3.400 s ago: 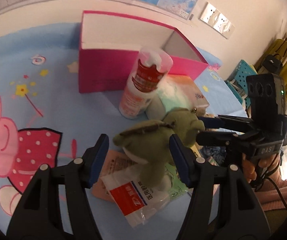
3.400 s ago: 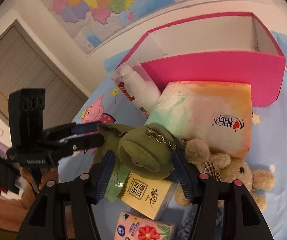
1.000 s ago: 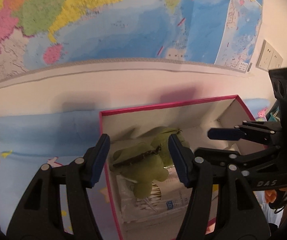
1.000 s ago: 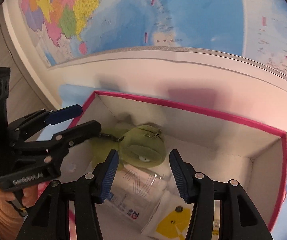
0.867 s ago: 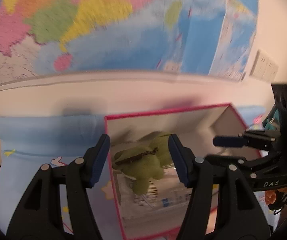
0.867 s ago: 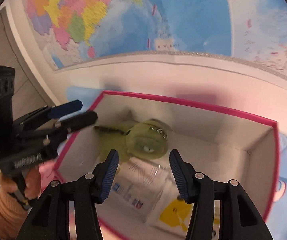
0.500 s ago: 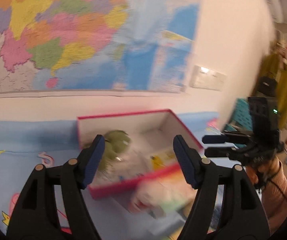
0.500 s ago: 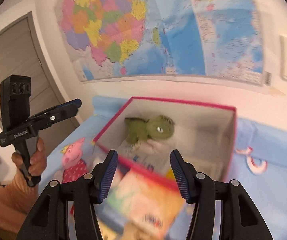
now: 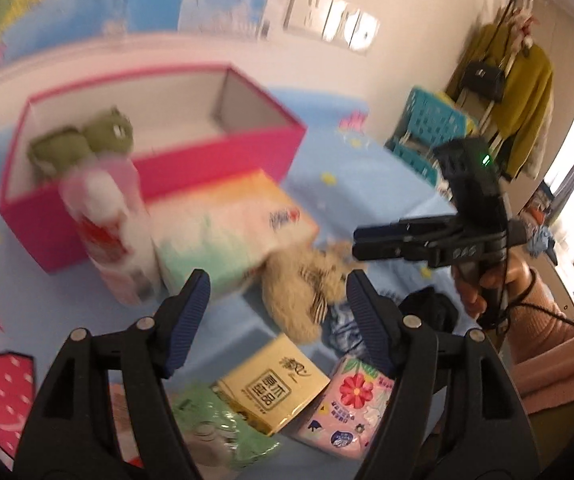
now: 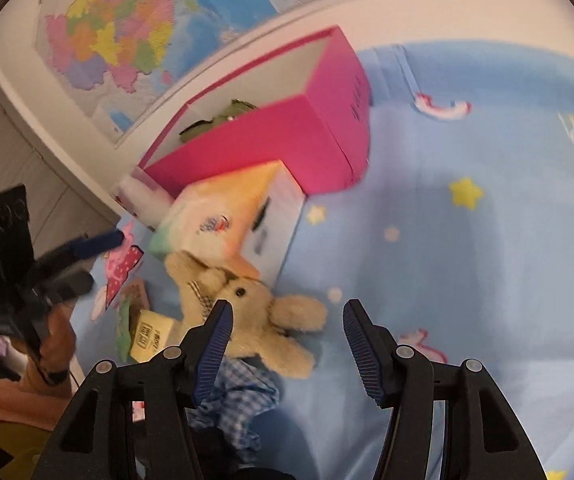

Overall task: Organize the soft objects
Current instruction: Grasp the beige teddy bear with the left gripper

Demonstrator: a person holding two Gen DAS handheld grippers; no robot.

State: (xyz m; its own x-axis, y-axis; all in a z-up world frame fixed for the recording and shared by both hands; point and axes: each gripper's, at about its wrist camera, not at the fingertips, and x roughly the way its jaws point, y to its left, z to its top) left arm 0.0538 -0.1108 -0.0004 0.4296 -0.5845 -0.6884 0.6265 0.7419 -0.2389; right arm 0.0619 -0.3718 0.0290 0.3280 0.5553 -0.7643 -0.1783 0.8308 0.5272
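Observation:
A green plush toy (image 9: 83, 140) lies in the left end of the pink box (image 9: 223, 160), free of both grippers; in the right wrist view it (image 10: 219, 120) peeks over the box wall (image 10: 287, 140). A beige teddy bear (image 9: 303, 292) lies on the blue sheet against a pastel tissue pack (image 9: 227, 232). My left gripper (image 9: 277, 284) hangs open above and short of the bear. My right gripper (image 10: 287, 312) is open too, its left finger just over the bear (image 10: 247, 300). Each gripper shows in the other's view: the right one (image 9: 363, 244), the left one (image 10: 91, 260).
A red-and-white bottle (image 9: 107, 220) stands in front of the box. Nearer lie a yellow tissue pack (image 9: 275, 384), a pink floral pack (image 9: 351, 400), a green packet (image 9: 215, 428), a checked cloth (image 10: 239, 396) and a dark item (image 9: 427, 312). Bare blue sheet (image 10: 467, 280) spreads to the right.
Both grippers let go of the green plush inside the pink box, opened wider, then drew back and tipped down toward the pile with the teddy bear. The plush stayed in the box.

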